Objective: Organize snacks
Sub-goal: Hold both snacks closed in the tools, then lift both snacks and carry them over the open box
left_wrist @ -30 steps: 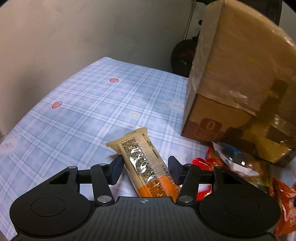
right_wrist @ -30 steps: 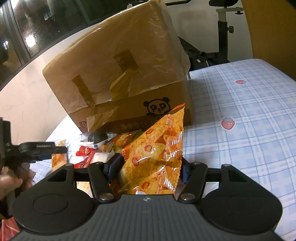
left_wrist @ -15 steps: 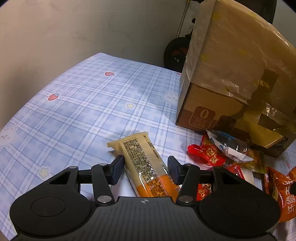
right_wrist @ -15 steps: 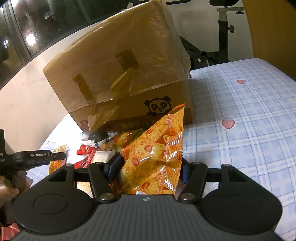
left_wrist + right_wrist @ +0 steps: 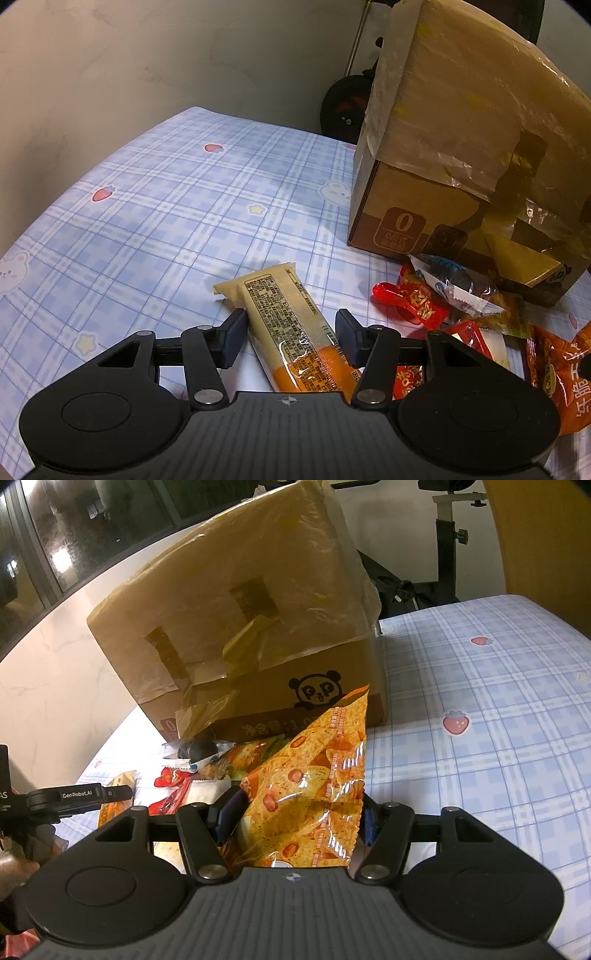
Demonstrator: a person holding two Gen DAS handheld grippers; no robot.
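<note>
The yellow and orange snack bar (image 5: 286, 328) lies on the table (image 5: 166, 206) between the jaws of the left tongs (image 5: 290, 334), which are opening at this moment; the left pad sits just beside the wrapper and a gap shows at the right pad, so the bar is not gripped. If the person lifts now, the bar would probably stay behind or slip out, because its film looks smooth and glossy. The orange chip bag (image 5: 314, 786) stands upright in the right tongs (image 5: 299, 819), which are closed on its lower part. The bag looks puffy and light, so a harder squeeze could crush the chips, and a loose grip could let it tilt. Just beyond, the pile of small snacks (image 5: 443, 299) lies against the taped cardboard box (image 5: 251, 635). A wide sweep of either tongs could scatter these packets or push the box.
</note>
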